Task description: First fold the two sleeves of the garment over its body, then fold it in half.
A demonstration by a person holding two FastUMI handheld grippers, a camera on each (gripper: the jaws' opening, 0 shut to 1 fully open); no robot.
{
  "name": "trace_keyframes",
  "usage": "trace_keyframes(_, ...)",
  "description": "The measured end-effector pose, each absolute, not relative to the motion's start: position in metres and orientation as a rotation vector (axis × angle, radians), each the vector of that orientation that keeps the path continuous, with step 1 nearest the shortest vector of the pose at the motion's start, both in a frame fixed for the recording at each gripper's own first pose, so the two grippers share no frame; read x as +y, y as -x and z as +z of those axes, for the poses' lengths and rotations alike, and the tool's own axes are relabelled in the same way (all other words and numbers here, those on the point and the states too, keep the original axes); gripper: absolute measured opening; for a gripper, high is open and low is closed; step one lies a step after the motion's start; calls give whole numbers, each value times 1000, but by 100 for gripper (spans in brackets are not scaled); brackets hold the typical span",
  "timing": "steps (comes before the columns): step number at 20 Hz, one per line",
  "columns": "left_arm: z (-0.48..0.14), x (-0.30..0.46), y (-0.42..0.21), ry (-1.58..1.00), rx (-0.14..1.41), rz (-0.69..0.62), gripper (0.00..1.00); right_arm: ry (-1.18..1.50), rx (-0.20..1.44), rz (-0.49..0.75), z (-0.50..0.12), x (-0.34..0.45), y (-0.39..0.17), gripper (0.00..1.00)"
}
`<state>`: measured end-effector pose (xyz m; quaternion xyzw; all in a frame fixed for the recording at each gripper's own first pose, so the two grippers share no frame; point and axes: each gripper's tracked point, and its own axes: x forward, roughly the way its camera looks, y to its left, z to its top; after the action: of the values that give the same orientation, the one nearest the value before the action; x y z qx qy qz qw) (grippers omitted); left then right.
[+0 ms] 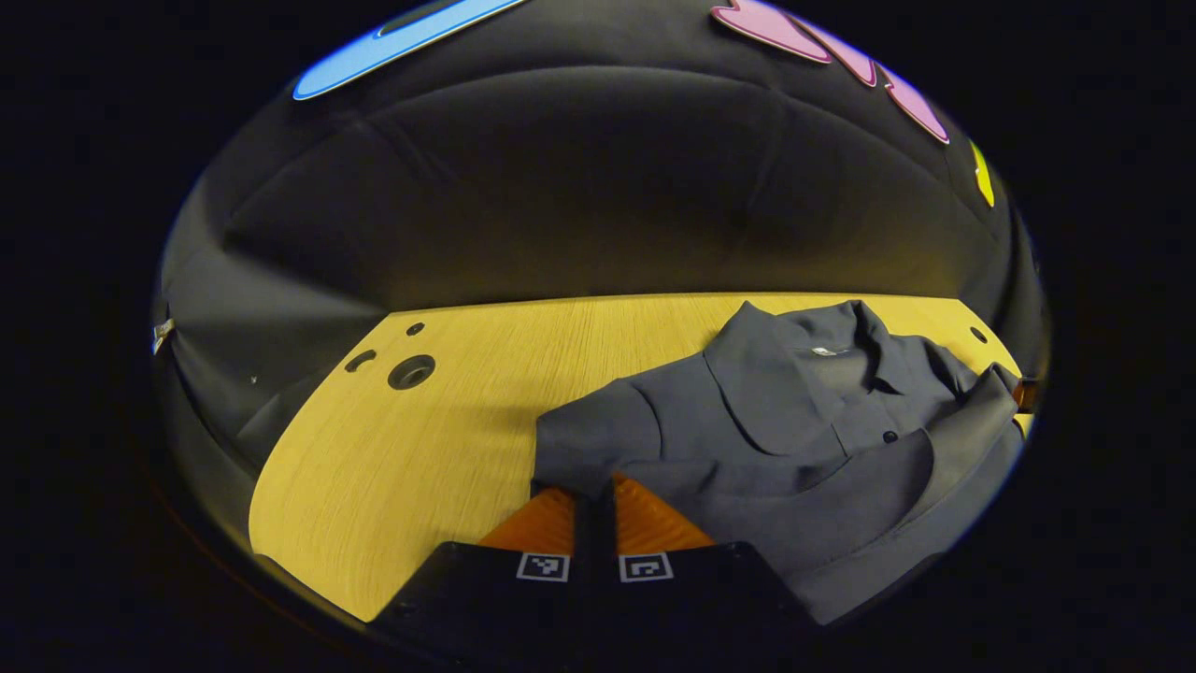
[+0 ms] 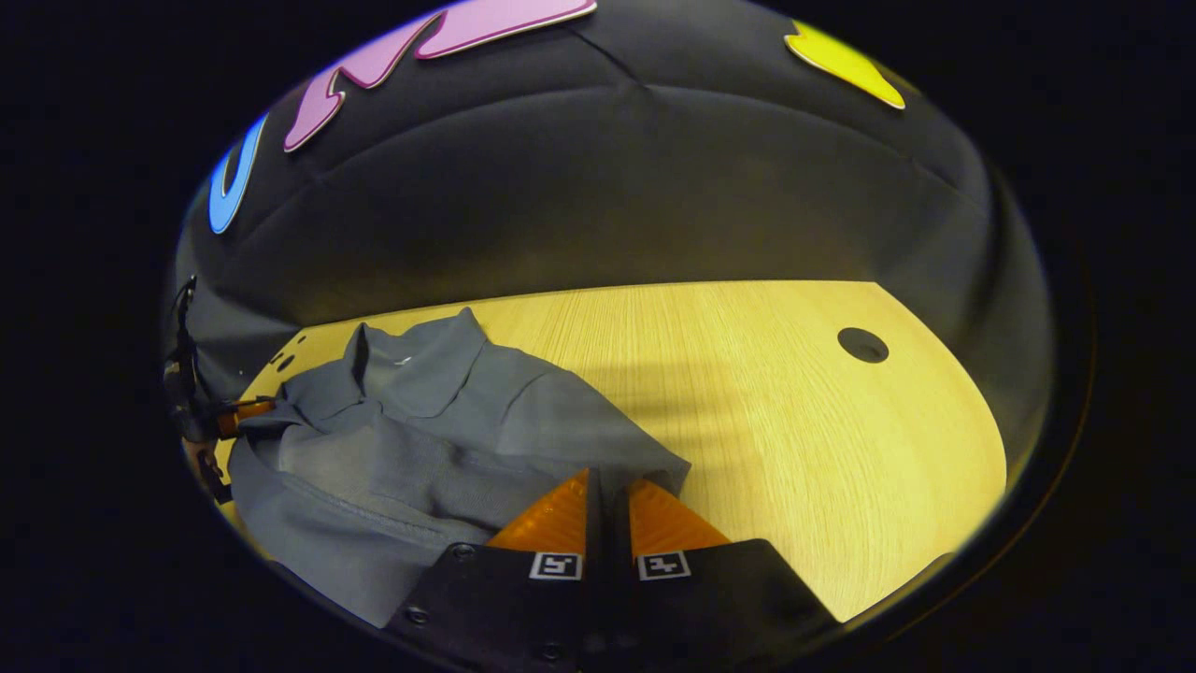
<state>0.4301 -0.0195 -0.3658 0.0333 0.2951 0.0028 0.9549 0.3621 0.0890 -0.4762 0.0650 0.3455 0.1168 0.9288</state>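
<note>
Both tongs sit low at the garment's [image 1: 794, 421] near hem, one at each corner; the left tongs [image 1: 594, 486] and the right tongs [image 2: 607, 481] have their fingers drawn together, apparently pinching cloth, though the fabric between them is hard to see. The garment lies on the table [image 2: 794, 411] just ahead, sleeves seemingly folded in; the halving fold is likely in hand, calling for an even lift toward the collar.
</note>
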Motion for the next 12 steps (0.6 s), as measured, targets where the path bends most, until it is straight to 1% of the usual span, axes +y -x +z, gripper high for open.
trace_keyframes(1, -364, -20, -430, -48, 593, 10, 7, -128, 708, 241, -475, 90, -361, 8)
trace_keyframes(2, -366, -21, -429, -24, 592, 7, 10, -131, 710, 247, -475, 92, -360, 12)
trace_keyframes(3, -363, -25, -428, -2, 591, -3, 16, -137, 719, 247, -475, 92, -357, 18)
trace_keyframes(4, -361, -30, -425, 12, 593, -17, 31, -152, 726, 252, -473, 93, -355, 25)
trace_keyframes(5, -357, -33, -424, 11, 588, -25, 46, -164, 731, 254, -469, 94, -352, 39)
trace_keyframes(7, -344, -30, -425, -31, 545, -30, 76, -160, 715, 249, -459, 89, -349, 75)
trace_keyframes(8, -338, -30, -424, -54, 522, -39, 82, -151, 706, 245, -454, 84, -345, 87)
trace_keyframes(9, -330, -31, -419, -79, 507, -47, 97, -150, 695, 253, -446, 82, -341, 93)
trace_keyframes(10, -317, -37, -404, -87, 488, -70, 99, -135, 681, 252, -428, 74, -328, 99)
trace_keyframes(12, -293, -48, -383, -67, 440, -114, 99, -134, 645, 255, -391, 65, -304, 99)
